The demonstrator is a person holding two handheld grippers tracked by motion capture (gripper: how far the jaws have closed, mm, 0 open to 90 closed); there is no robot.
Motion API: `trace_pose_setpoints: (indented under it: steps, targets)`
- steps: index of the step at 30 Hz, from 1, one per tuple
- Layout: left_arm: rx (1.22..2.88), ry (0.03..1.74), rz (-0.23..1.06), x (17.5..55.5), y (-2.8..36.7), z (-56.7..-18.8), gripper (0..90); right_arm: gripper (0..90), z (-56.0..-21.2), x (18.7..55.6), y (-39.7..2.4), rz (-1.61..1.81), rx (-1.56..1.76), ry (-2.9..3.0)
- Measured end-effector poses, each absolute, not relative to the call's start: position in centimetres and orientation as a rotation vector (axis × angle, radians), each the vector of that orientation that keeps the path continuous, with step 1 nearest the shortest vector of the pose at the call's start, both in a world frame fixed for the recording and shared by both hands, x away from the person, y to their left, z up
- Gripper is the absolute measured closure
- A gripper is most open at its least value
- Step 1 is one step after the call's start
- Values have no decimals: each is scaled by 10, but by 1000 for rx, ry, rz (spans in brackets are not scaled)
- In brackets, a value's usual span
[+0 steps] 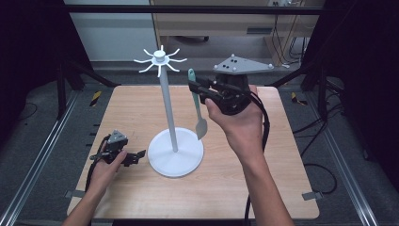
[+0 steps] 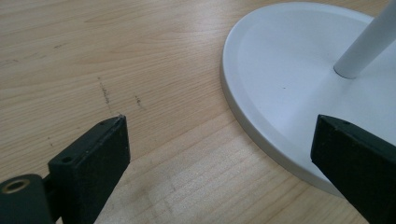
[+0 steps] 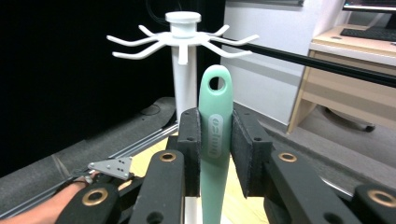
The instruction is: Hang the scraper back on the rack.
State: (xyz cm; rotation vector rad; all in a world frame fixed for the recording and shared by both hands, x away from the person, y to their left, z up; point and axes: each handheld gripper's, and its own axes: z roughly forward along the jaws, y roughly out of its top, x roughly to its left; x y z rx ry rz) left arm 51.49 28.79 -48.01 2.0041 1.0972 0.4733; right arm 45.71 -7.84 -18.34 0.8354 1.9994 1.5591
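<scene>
A white rack stands mid-table: a round base (image 1: 175, 153), a tall pole (image 1: 168, 106) and a crown of hooks (image 1: 160, 60) on top. My right gripper (image 1: 196, 88) is held high to the right of the pole, shut on the handle of a mint-green spatula (image 1: 198, 106) that hangs blade down. In the right gripper view the spatula handle (image 3: 215, 135) stands upright between the pads, its hanging hole just below the hooks (image 3: 181, 39). My left gripper (image 1: 136, 156) rests low on the table, open and holding nothing, beside the base (image 2: 280, 79).
The wooden table (image 1: 141, 113) is bordered by metal rails and black frame posts. Cables trail on the floor at the right. A desk and wall stand behind the table.
</scene>
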Motion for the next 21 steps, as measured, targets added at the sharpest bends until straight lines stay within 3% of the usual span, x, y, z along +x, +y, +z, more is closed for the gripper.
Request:
trace_pose_setpoints:
  steps: [21]
  targets:
    - [2008, 1096, 473, 515, 287, -480, 43, 742, -177, 460, -62, 1555, 797, 2040]
